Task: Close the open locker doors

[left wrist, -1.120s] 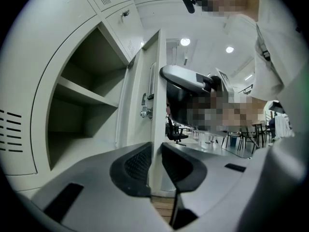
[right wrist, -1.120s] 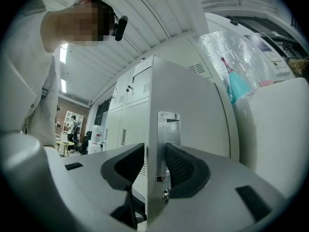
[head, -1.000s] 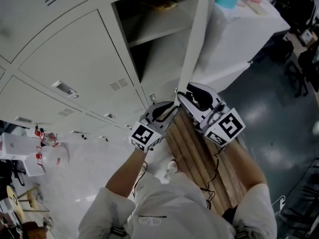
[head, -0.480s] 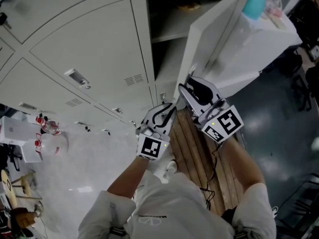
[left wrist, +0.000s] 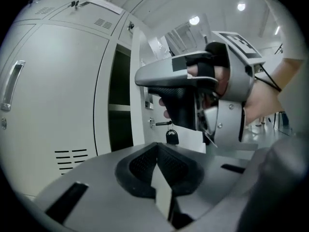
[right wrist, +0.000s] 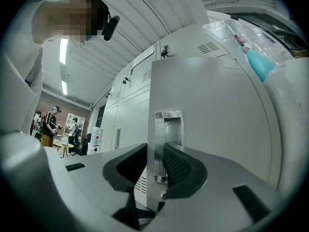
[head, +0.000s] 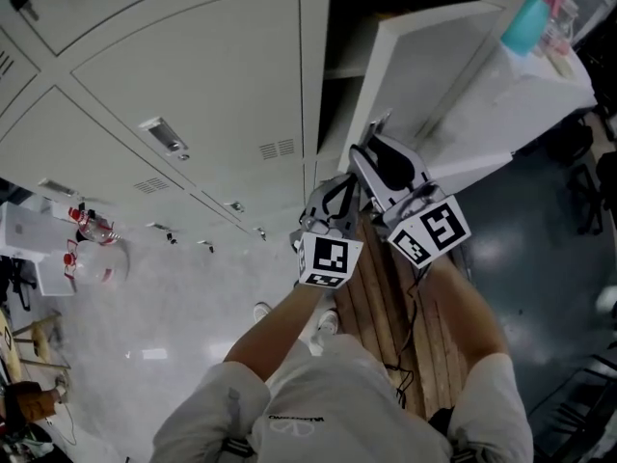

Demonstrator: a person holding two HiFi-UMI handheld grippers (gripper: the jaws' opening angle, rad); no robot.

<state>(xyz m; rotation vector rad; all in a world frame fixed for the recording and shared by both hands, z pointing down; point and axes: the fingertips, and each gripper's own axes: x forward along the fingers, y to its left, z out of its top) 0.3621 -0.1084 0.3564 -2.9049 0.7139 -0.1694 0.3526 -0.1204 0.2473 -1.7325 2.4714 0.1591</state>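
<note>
Right gripper (right wrist: 154,152): jaws, just now closing, clamp the half-open locker door (right wrist: 212,110) between my fingers at its free edge, over the recessed handle (right wrist: 168,129). Left gripper (left wrist: 157,167): jaws together, nothing between them. I judge the door stiff, light and free-swinging.

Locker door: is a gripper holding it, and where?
The right gripper, jaws just closing, clamps the free edge of the locker door beside its handle. The left gripper is shut, empty.
</note>
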